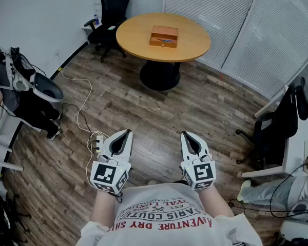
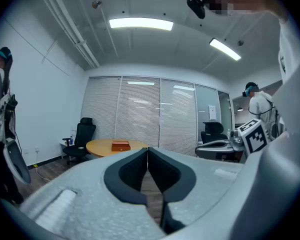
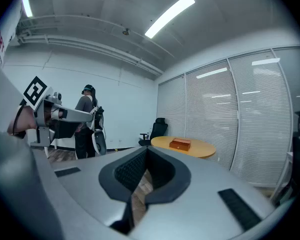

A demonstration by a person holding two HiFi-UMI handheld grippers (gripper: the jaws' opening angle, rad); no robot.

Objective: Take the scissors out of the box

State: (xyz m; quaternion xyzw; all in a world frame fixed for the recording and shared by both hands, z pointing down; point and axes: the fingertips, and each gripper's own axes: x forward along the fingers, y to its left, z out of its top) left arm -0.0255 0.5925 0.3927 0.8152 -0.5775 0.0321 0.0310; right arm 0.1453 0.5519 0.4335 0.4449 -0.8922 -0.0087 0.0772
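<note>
An open wooden box (image 1: 164, 36) sits in the middle of a round wooden table (image 1: 138, 41) far across the room; something bluish lies inside it, too small to make out. The same box (image 2: 120, 145) shows small in the left gripper view, and the box (image 3: 180, 144) shows again in the right gripper view. My left gripper (image 1: 127, 132) and right gripper (image 1: 185, 135) are held side by side close to my chest, well short of the table. Both have their jaws together with nothing between them.
A black office chair (image 1: 110, 14) stands left of the table. A white cable and power strip (image 1: 96, 144) lie on the wood floor just ahead of my left gripper. Another person (image 1: 18, 94) stands at the left, and a desk with a chair (image 1: 280, 129) is at the right.
</note>
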